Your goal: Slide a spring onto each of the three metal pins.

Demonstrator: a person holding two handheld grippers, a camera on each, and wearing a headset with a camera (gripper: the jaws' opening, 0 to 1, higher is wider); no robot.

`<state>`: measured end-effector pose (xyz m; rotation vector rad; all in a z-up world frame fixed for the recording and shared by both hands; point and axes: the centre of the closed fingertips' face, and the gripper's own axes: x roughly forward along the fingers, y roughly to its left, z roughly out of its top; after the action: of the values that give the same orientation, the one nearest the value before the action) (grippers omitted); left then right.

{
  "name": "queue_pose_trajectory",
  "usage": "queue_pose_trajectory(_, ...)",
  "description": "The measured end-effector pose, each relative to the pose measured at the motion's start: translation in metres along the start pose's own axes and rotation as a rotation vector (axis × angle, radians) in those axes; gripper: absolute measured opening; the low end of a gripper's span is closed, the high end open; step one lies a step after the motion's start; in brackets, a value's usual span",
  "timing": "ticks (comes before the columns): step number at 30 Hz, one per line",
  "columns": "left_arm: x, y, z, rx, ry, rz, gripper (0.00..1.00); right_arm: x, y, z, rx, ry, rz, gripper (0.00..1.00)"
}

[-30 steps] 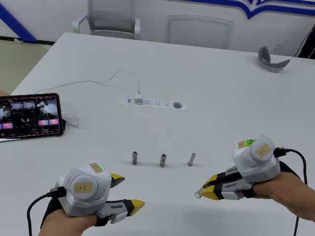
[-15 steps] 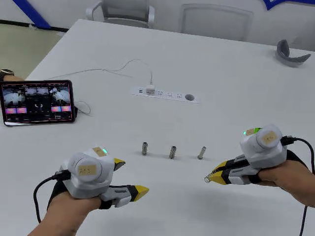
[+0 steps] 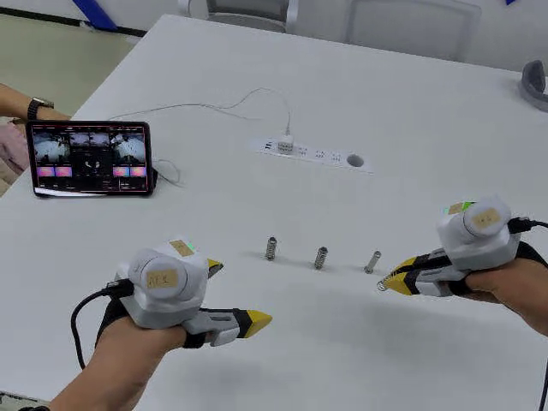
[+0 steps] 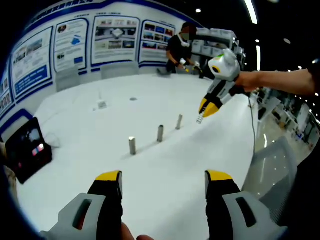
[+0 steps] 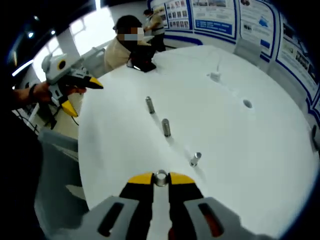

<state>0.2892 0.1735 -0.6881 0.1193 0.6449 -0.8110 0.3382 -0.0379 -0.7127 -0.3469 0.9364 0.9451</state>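
Note:
Three short metal pins stand in a row on the white table: left pin (image 3: 271, 248), middle pin (image 3: 321, 257), right pin (image 3: 372, 261). The left and middle pins look ribbed, as if wrapped in coils, while the right one looks smooth. My right gripper (image 3: 392, 282) is shut on a small spring (image 3: 382, 285), just in front of and right of the right pin. In the right gripper view the spring (image 5: 160, 177) sits between the yellow tips, close to the nearest pin (image 5: 194, 159). My left gripper (image 3: 238, 294) is open and holds nothing, in front of the left pin (image 4: 132, 145).
A tablet (image 3: 90, 158) lies at the left, with a person's arm (image 3: 26, 107) beyond it. A white power strip (image 3: 312, 154) with a cable lies behind the pins. A grey curved object (image 3: 535, 86) sits at the far right, and chairs (image 3: 248, 10) stand at the far edge.
The head camera has shifted. My right gripper has carried the spring forward, closer to the right pin. The left gripper has stayed open in about the same place.

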Motion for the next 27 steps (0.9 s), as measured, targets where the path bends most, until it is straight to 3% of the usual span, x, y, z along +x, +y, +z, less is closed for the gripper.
queue_pose_trajectory(9, -0.006, 0.007, -0.005, -0.028, 0.002, 0.021, 0.69, 0.005, -0.024, 0.006, -0.015, 0.000, -0.027, 0.12)
queue_pose_trajectory(19, -0.006, 0.005, -0.008, -0.036, 0.010, 0.017, 0.70, 0.005, -0.047, 0.011, -0.008, -0.009, -0.057, 0.12)
queue_pose_trajectory(27, -0.006, 0.006, -0.007, -0.035, 0.012, 0.020, 0.72, 0.008, -0.051, 0.017, -0.006, -0.014, -0.065, 0.12)
